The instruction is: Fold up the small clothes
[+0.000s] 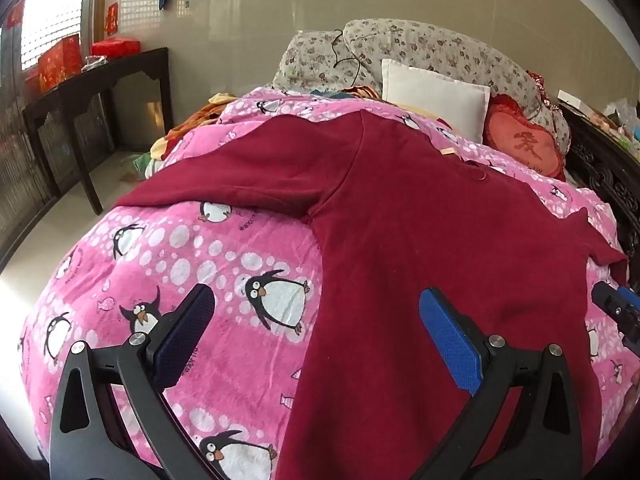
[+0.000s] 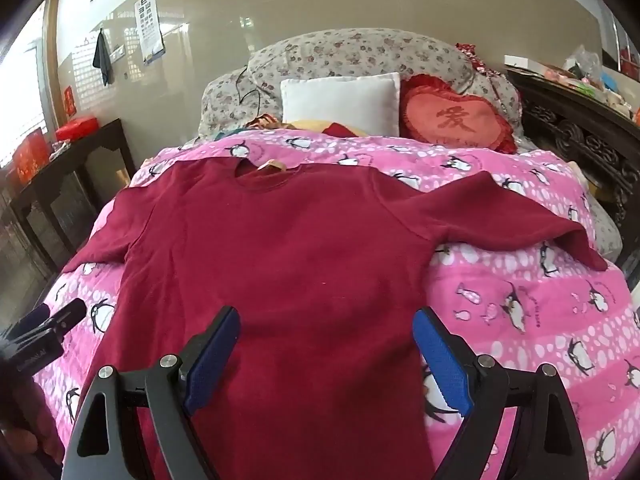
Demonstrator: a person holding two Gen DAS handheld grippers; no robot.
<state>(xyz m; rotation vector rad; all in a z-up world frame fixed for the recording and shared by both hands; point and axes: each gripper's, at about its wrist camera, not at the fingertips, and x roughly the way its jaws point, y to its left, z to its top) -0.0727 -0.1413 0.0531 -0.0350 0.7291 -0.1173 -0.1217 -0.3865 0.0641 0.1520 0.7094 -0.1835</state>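
Note:
A dark red long-sleeved shirt (image 2: 288,248) lies flat, front up, on a pink penguin quilt (image 2: 520,320), both sleeves spread out and the collar toward the pillows. It also shows in the left wrist view (image 1: 420,240). My left gripper (image 1: 316,308) is open and empty, hovering over the shirt's left side edge near the hem. My right gripper (image 2: 326,324) is open and empty above the shirt's lower middle. The left gripper's tip shows in the right wrist view (image 2: 60,316), and the right gripper's tip shows in the left wrist view (image 1: 616,308).
A white pillow (image 2: 340,104), a red heart cushion (image 2: 452,120) and a floral bolster (image 2: 360,52) lie at the bed's head. A dark side table (image 1: 96,80) with red boxes stands left of the bed. A carved dark wooden frame (image 2: 580,136) runs along the right.

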